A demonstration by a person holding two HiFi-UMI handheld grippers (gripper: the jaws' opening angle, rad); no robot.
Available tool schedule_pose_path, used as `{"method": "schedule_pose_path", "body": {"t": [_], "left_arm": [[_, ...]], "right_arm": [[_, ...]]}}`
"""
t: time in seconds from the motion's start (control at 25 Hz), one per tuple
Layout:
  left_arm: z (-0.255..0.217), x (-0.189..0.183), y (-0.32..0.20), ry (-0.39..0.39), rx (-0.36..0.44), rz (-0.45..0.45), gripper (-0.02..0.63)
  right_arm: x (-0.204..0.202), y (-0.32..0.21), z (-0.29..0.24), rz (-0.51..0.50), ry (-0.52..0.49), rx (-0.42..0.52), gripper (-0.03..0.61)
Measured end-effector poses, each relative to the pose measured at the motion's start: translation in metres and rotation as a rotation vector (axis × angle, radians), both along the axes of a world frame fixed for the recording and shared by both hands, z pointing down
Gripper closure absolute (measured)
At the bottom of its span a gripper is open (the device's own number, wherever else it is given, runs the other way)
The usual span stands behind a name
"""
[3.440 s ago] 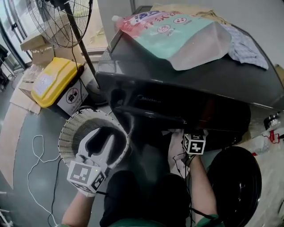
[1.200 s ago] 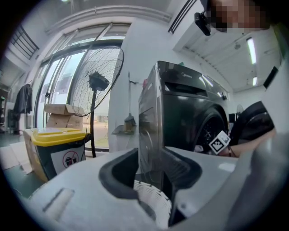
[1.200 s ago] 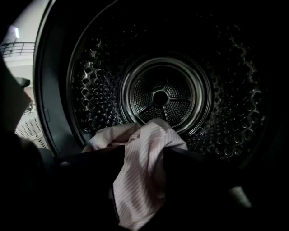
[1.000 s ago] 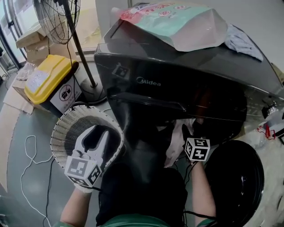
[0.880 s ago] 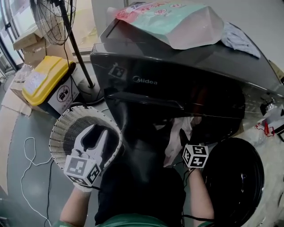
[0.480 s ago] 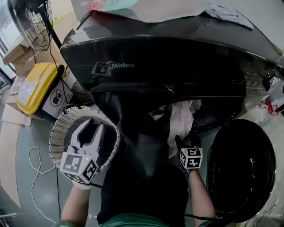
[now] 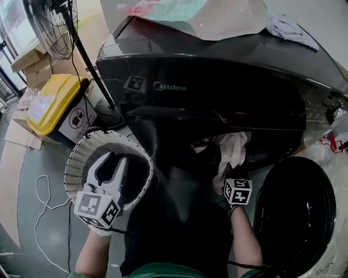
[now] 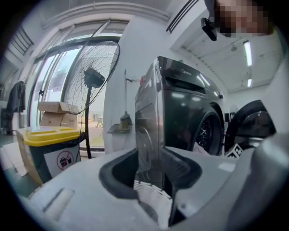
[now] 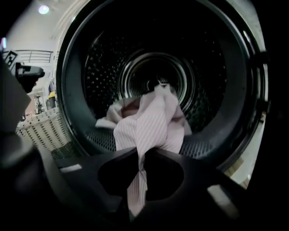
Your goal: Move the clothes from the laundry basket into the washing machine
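Observation:
A dark front-loading washing machine [image 7: 217, 92] stands with its round door [image 7: 293, 206] swung open to the right. A pink striped garment [image 7: 232, 146] hangs out of the drum [image 9: 149, 72] over its lower lip. My right gripper [image 7: 227, 172] is at the drum's mouth, its jaws closing and pinching a fold of that garment [image 9: 151, 122]; the pinch shows in the right gripper view [image 9: 141, 155]. The white slatted laundry basket [image 7: 81, 157] is on the floor at the left, dark inside. My left gripper [image 7: 111, 161] reaches over its near rim [image 8: 151, 198] with jaws open, the rim between them.
A yellow-lidded bin [image 7: 54, 100] and a standing fan [image 7: 81, 54] are left of the machine, with cardboard boxes behind. A detergent pouch [image 7: 206, 13] and a cloth [image 7: 285, 27] lie on the machine's top. A white cable [image 7: 41, 190] trails on the floor by the basket.
My right gripper has come down at the drum's mouth and closed on the pink garment. The left gripper and the basket have stayed put.

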State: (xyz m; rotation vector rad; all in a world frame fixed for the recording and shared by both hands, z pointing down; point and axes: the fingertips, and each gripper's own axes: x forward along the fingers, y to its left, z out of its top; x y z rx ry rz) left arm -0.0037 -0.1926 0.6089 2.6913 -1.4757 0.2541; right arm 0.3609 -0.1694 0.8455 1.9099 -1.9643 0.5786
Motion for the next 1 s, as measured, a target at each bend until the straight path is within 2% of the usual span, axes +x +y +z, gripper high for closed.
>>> {"method": "schedule_pose_path", "body": {"t": [0.24, 0.32, 0.36, 0.4, 0.44, 0.48, 0.52, 0.56, 0.64, 0.76, 0.88, 1.0], "left_arm": [[-0.012, -0.014, 0.006, 0.023, 0.017, -0.051, 0.459], [-0.014, -0.018, 0.009, 0.025, 0.017, -0.069, 0.459], [-0.013, -0.020, 0.010, 0.023, 0.017, -0.076, 0.459], [-0.011, -0.022, 0.011, 0.021, 0.015, -0.082, 0.459], [-0.008, -0.024, 0.012, 0.020, 0.011, -0.087, 0.459], [-0.006, -0.025, 0.012, 0.020, 0.006, -0.092, 0.459], [-0.004, -0.027, 0.012, 0.021, 0.001, -0.096, 0.459], [-0.002, -0.027, 0.012, 0.023, -0.003, -0.099, 0.459], [0.000, -0.025, 0.009, 0.028, -0.003, -0.098, 0.459], [0.001, -0.017, 0.003, 0.032, 0.000, -0.079, 0.460], [0.002, -0.006, -0.003, 0.036, 0.000, -0.052, 0.459], [0.007, 0.000, -0.008, 0.040, -0.004, -0.037, 0.460]], "right_arm": [[0.023, -0.064, -0.139, 0.017, 0.091, 0.319, 0.566], [0.030, -0.085, -0.166, 0.032, 0.105, 0.398, 0.565], [0.032, -0.095, -0.165, 0.029, 0.120, 0.390, 0.563], [0.031, -0.104, -0.153, 0.009, 0.133, 0.340, 0.561], [0.027, -0.111, -0.131, -0.026, 0.134, 0.256, 0.518], [0.021, -0.113, -0.106, -0.066, 0.121, 0.159, 0.437], [0.016, -0.111, -0.083, -0.098, 0.101, 0.073, 0.327], [0.011, -0.106, -0.067, -0.116, 0.085, 0.016, 0.278], [0.008, -0.093, -0.054, -0.112, 0.073, -0.019, 0.265], [0.012, -0.071, -0.052, -0.075, 0.072, -0.010, 0.247], [0.016, -0.043, -0.049, -0.049, 0.069, -0.013, 0.245], [0.014, -0.012, -0.032, -0.029, 0.053, -0.055, 0.245]]}}
